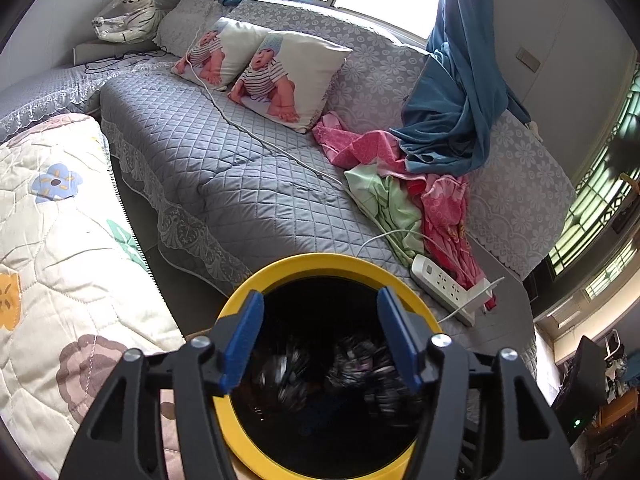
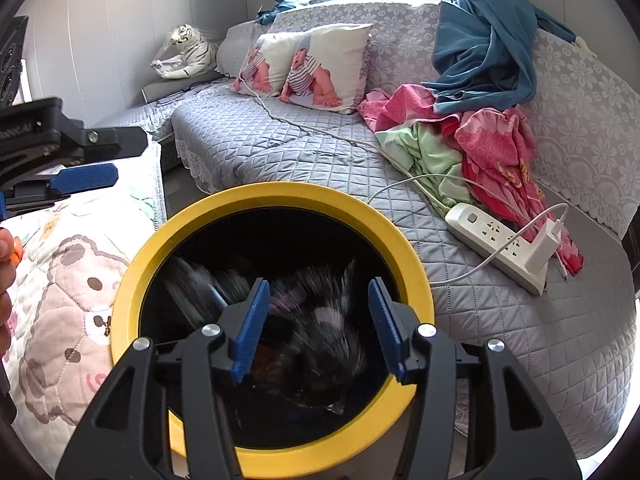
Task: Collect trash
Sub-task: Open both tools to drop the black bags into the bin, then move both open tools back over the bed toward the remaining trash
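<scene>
My two grippers sit right over the bin [image 1: 320,264], with its yellow rim just below the fingers. The bin stands between the grey sofa [image 1: 224,168] and a flowery quilt [image 1: 60,240], so there is little room at the sides. My left gripper [image 1: 320,336] is open and holds nothing. My right gripper [image 2: 318,324] is open too, and empty. The bin's round mouth faces up at me. Inside it is dark trash [image 2: 320,328], blurry, so I cannot tell its shape or which way it points.
</scene>
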The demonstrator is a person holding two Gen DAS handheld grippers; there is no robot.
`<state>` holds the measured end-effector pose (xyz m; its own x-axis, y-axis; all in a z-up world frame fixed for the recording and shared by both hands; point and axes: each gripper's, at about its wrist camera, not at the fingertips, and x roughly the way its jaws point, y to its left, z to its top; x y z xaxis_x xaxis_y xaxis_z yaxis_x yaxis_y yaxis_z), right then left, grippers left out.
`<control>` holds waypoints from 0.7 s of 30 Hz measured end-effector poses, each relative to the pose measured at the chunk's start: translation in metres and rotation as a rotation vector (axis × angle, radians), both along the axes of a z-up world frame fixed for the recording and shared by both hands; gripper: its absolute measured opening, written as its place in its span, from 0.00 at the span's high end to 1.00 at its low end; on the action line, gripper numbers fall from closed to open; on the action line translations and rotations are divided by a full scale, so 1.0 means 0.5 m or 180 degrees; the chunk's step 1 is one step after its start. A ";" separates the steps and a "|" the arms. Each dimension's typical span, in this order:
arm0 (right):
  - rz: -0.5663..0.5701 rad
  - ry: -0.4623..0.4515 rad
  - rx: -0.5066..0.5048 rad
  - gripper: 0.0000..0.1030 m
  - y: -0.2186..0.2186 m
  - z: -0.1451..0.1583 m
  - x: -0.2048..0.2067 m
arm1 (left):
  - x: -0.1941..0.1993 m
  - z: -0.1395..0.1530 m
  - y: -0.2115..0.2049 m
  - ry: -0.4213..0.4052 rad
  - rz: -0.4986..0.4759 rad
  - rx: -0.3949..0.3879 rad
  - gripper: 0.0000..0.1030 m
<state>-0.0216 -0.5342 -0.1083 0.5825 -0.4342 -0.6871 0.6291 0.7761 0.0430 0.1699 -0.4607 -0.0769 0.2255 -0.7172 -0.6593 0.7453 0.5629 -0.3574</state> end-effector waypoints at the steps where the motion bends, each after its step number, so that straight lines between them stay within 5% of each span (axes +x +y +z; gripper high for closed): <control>1: -0.0009 0.0006 0.0000 0.52 0.000 0.000 0.000 | 0.002 0.001 0.003 0.0006 0.0015 -0.0020 0.37; 11: 0.0056 -0.0088 0.0011 0.52 0.026 0.027 -0.021 | 0.053 0.065 0.076 -0.0135 0.0287 -0.0148 0.37; 21: 0.0659 -0.0338 -0.0142 0.52 0.156 0.098 0.039 | 0.150 0.214 0.343 -0.0598 0.0894 -0.0363 0.36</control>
<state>-0.0018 -0.4561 -0.0595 0.7304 -0.3265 -0.6000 0.4502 0.8907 0.0633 0.2449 -0.2892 0.0302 0.5341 -0.6767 -0.5068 0.6257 0.7195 -0.3012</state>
